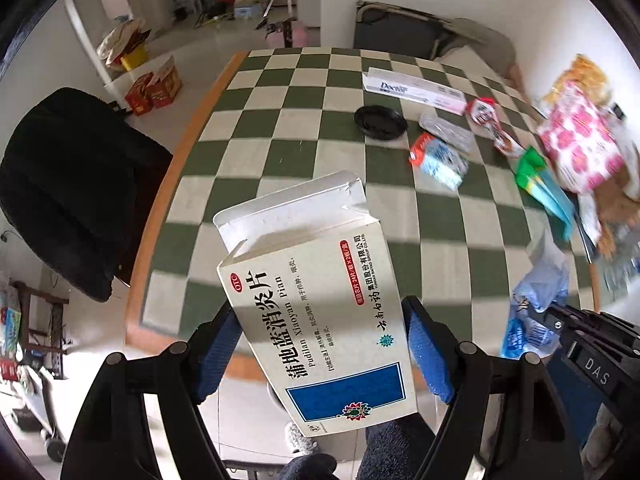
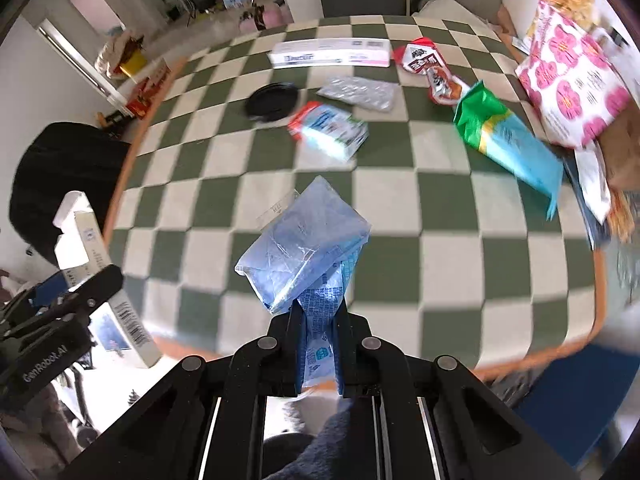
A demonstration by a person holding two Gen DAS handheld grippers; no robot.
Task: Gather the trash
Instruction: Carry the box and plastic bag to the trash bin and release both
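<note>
- Left wrist view, lower centre of the frame: the left gripper (image 1: pixel 326 354) is clamped on a white-and-blue medicine carton (image 1: pixel 316 312), blue pads pressing its two long sides, top flap open and pointing up-frame.
- That carton looks empty and light; thin card is stiff along its edges but will crush across the broad faces, so the present hold near the closed bottom end, where the folds brace it, seems the soundest.
- Right wrist view, centre: the right gripper (image 2: pixel 318 354) is closed on a crumpled blue plastic wrapper (image 2: pixel 304 248), pinched by its lower tail while the puffed upper part stands free above the checkered tablecloth (image 2: pixel 420 280).
- The film is probably very light, limp and slick; it could slide out of a shallow pinch, so a bunched, doubled section is the better place to grip.
- Upper half of the right wrist view, left on the cloth: a long white toothpaste box (image 2: pixel 330 54), a black lid (image 2: pixel 273 102), a foil blister pack (image 2: pixel 360 93), a red-and-blue packet (image 2: pixel 330 130), a red snack wrapper (image 2: pixel 430 70) and a green-and-blue bag (image 2: pixel 508 140).
- Both views are blurred at the right edge.
</note>
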